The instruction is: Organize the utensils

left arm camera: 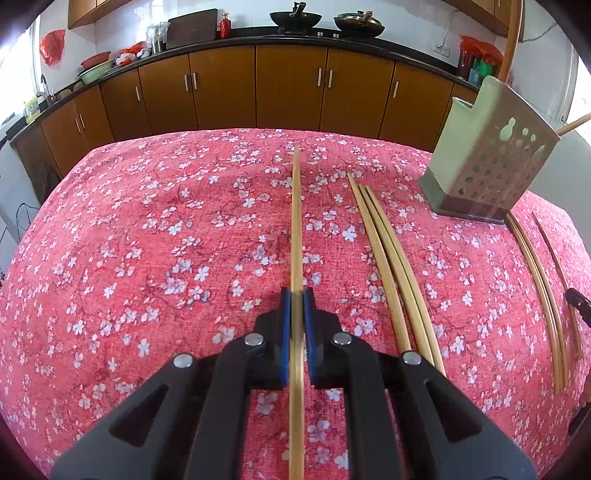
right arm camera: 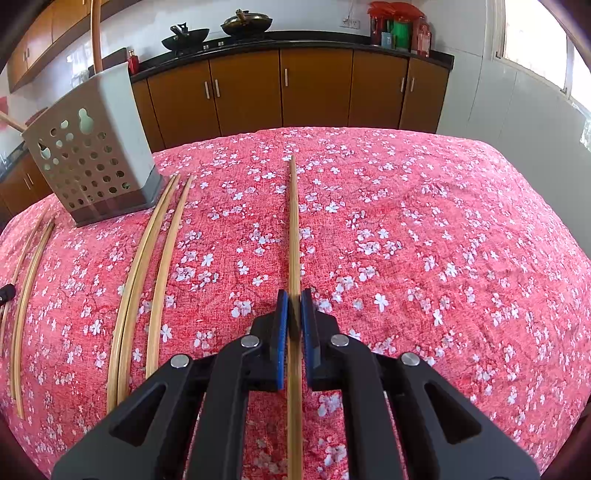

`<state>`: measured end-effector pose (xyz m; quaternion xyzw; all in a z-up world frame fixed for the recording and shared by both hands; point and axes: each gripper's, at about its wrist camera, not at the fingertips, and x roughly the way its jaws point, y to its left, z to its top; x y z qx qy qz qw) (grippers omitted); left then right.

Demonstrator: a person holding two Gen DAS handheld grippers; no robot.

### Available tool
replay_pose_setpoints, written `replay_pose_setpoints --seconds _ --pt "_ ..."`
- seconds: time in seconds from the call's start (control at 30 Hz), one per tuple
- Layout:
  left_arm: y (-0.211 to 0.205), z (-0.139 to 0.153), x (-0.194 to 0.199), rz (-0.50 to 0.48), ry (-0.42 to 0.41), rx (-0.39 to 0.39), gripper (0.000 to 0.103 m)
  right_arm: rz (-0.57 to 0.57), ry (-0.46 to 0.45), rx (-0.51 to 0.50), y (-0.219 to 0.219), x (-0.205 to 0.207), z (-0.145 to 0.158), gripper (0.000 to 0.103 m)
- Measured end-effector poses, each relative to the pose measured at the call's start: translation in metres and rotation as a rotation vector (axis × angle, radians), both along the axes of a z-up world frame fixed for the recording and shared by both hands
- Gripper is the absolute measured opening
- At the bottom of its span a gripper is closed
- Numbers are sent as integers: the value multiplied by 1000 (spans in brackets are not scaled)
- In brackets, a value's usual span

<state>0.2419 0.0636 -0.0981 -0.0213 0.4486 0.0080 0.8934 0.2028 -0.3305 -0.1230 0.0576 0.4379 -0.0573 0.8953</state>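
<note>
Left claw [left arm camera: 296, 295] clamps chopstick [left arm camera: 296, 221]; right claw [right arm camera: 294, 295] likewise.

Woks [left arm camera: 294, 17] – brown cabinets [left arm camera: 288, 85] behind

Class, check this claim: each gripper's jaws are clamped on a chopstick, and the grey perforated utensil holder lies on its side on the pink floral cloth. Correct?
Not quite. The utensil holder stands upright on the cloth, as the right wrist view shows. The left gripper and right gripper do each clamp a chopstick.
</note>
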Motion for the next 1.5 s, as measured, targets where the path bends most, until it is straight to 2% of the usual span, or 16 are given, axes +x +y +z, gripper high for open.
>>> replay_pose_setpoints --seconds 1.5 --pt "1 0 1 3 3 -10 11 -1 -3 14 -1 0 -1 9"
